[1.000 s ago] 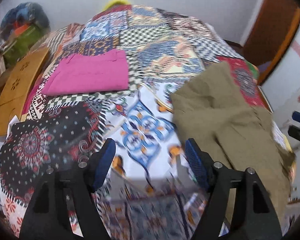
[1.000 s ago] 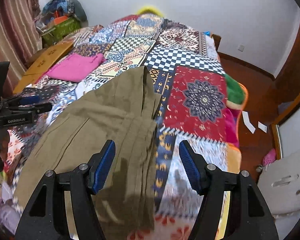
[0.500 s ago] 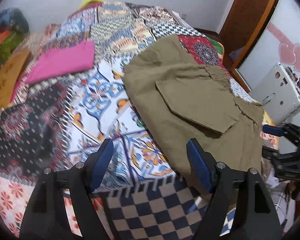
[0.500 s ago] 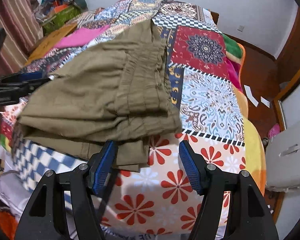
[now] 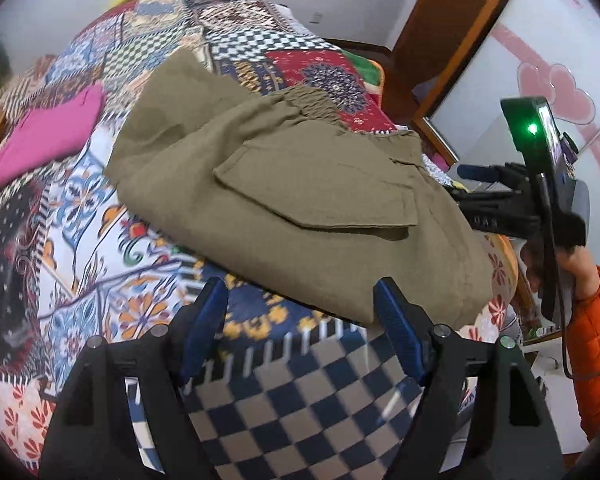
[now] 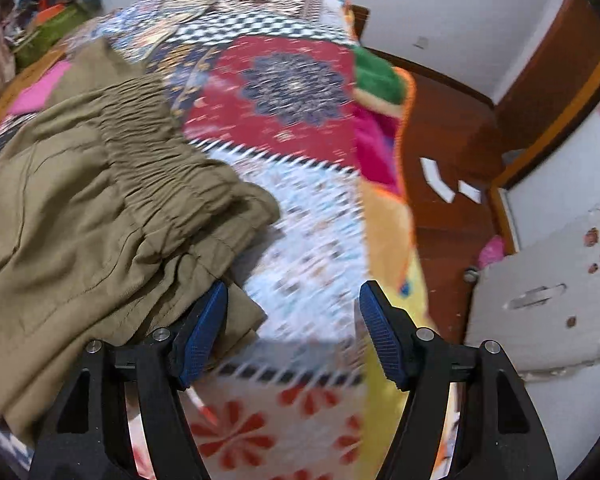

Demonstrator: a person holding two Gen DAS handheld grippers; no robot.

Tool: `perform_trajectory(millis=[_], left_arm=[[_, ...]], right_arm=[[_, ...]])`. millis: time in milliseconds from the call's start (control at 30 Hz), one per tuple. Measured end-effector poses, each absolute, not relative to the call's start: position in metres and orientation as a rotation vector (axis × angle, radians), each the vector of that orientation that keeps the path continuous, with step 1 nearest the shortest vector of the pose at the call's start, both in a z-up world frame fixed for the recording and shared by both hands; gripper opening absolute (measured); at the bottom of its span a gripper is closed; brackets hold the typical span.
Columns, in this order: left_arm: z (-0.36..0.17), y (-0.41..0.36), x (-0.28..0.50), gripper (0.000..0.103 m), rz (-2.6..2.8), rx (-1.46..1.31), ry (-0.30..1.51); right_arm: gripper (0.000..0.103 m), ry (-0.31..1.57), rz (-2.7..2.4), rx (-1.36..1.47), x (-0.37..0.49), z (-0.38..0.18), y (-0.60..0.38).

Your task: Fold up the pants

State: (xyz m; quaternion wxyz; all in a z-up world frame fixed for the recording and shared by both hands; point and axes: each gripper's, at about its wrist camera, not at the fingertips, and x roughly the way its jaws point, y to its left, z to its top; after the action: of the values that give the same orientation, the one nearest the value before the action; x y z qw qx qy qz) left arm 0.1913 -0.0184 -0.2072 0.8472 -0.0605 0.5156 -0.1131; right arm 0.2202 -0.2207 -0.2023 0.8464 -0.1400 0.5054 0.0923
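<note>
Olive-green cargo pants (image 5: 292, 200) lie folded on a patchwork bedspread (image 5: 100, 216), pocket flap up, elastic waistband toward the right. In the right wrist view the pants (image 6: 80, 220) fill the left side. My left gripper (image 5: 300, 328) is open and empty, at the near edge of the pants; its right fingertip touches the fabric edge. My right gripper (image 6: 292, 328) is open and empty beside the waistband corner, its left finger against the cloth. It also shows in the left wrist view (image 5: 496, 196) at the far right.
Folded pink pants (image 5: 48, 136) lie at the back left of the bed. The bed's right edge (image 6: 384, 208) drops to a wooden floor (image 6: 452, 152) with paper scraps. A white box (image 6: 548, 292) stands by the bed. A wooden door frame (image 5: 452, 36) is behind.
Both grippers have swung toward the near end of the bed. The left now sits at the pants' near edge. The right has dropped to the waistband corner. Both stayed open.
</note>
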Motion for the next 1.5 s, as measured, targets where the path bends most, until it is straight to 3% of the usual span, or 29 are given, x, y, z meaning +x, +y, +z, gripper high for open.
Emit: perform_trajectory(millis=[233,500,633,933,1067,1133,1333,1500], left_arm=[[-0.193,0.038,0.201,0.077,-0.125,-0.146,1.034],[-0.225,0.117,0.242,0.077,-0.028,-0.294,1.121],[-0.238,0.124,0.259,0.077,-0.058,-0.391,1.127],[-0.246,0.099,0.279,0.077,-0.121,-0.350,1.141],[-0.244,0.090,0.278,0.058,-0.147,-0.321,1.124],[-0.244,0.089,0.280,0.036,-0.181,-0.349,1.124],[-0.232,0.087,0.262,0.019,-0.175,-0.327,1.097],[-0.219,0.092,0.230,0.015,-0.156,-0.343,1.071]], right_arm=[[0.067,1.006,0.189,-0.237,0.196,-0.171,-0.240],[0.069,0.953,0.254,-0.063,0.173,-0.148,-0.229],[0.076,0.954,0.302,0.006,0.176,-0.154,-0.211],[0.078,1.098,0.311,0.048,0.178,-0.207,-0.195],[0.083,1.137,0.322,0.127,0.184,-0.220,-0.207],[0.083,1.142,0.328,0.139,0.185,-0.223,-0.207],[0.078,1.125,0.321,0.113,0.183,-0.217,-0.205],[0.077,1.113,0.324,0.094,0.184,-0.216,-0.206]])
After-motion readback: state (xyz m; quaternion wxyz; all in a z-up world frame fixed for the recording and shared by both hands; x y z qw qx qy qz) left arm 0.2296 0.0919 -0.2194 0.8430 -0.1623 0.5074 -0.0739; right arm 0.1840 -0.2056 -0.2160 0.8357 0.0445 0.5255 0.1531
